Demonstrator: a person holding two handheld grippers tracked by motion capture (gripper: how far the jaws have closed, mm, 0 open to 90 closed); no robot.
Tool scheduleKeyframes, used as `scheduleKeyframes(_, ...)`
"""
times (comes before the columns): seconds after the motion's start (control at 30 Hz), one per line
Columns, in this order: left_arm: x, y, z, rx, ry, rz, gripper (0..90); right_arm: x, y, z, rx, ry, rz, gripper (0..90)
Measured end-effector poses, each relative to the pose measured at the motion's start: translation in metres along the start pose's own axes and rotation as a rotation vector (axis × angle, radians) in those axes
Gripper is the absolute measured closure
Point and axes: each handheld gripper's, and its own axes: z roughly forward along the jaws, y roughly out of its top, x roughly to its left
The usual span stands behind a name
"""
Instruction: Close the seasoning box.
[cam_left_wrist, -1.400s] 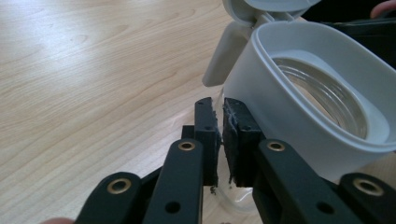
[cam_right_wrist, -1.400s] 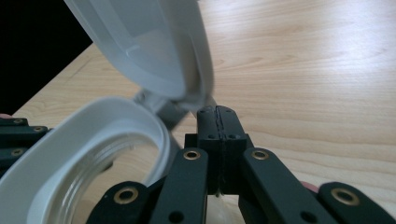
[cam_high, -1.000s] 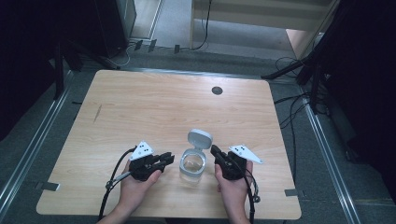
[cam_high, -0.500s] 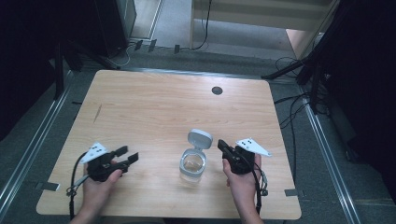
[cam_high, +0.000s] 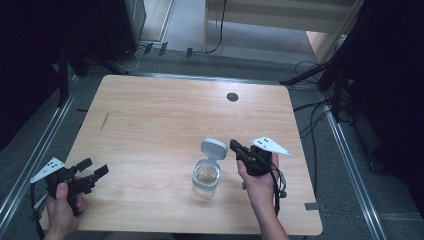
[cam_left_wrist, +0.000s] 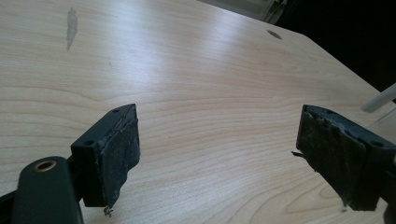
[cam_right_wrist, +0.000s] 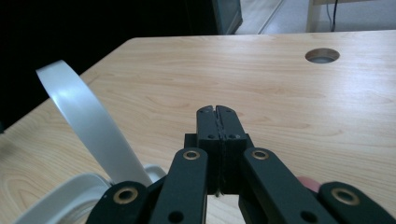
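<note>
Clear plastic jar (cam_high: 206, 177) sitting with lid (cam_high: 213, 148) flipped up: looking light, slippery; grabbing round sides safest. Right gripper (cam_high: 234, 146) jaws pressing together, pinching nothing; left gripper (cam_high: 94, 168) jaws spreading wide.

In the right gripper view the container (cam_right_wrist: 70, 200) is cut off by the bottom edge, and its contents are too small to identify from above.

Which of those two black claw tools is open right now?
The left gripper, near the table's left edge: its jaws stand wide apart with bare wood between them. The right gripper, beside the open-lidded clear container, has its jaws pressed together.
</note>
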Motion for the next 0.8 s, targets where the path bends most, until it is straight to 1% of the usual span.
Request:
scheduleKeyframes(0.03, -0.001, 0.000, 0.001, 0.006, 0.000, 0.005, 13.4, 0.001, 0.002, 0.000, -0.001, 0.004, 0.003, 90.0)
scheduleKeyframes(0.07, -0.002, 0.000, 0.002, 0.008, 0.004, 0.011, 13.4, 0.002, 0.004, 0.000, -0.002, 0.007, -0.006, 90.0)
scheduleKeyframes(0.13, -0.002, -0.001, 0.003, 0.012, 0.006, 0.008, 13.5, 0.006, 0.007, 0.000, -0.006, 0.021, -0.015, 90.0)
scheduleKeyframes(0.23, 0.001, -0.001, 0.003, 0.007, -0.006, -0.016, 13.5, 0.010, 0.008, 0.000, 0.000, 0.036, -0.024, 90.0)
scheduleKeyframes(0.37, 0.004, 0.000, 0.003, 0.002, -0.012, -0.043, 13.5, 0.016, 0.009, -0.002, -0.002, 0.069, -0.031, 90.0)
scheduleKeyframes(0.43, 0.003, 0.000, 0.004, 0.003, -0.010, -0.042, 13.5, 0.019, 0.008, -0.005, -0.002, 0.092, -0.028, 90.0)
scheduleKeyframes(0.53, 0.002, 0.000, 0.005, 0.007, -0.005, -0.029, 13.6, 0.026, 0.005, -0.011, -0.001, 0.122, -0.050, 90.0)
scheduleKeyframes(0.6, 0.001, -0.001, 0.005, 0.010, -0.005, -0.020, 13.6, 0.030, 0.002, -0.015, 0.002, 0.127, -0.060, 90.0)
scheduleKeyframes(0.73, 0.001, -0.001, 0.005, 0.011, -0.005, -0.021, 13.6, 0.031, -0.002, -0.019, -0.005, 0.116, -0.071, 88.9)
scheduleKeyframes(0.77, 0.001, -0.001, 0.005, 0.011, -0.004, -0.022, 13.6, 0.030, -0.004, -0.023, -0.024, 0.089, -0.079, 74.1)
scheduleKeyframes(0.8, 0.001, -0.001, 0.005, 0.011, -0.003, -0.022, 13.6, 0.029, -0.004, -0.024, -0.035, 0.080, -0.077, 64.9)
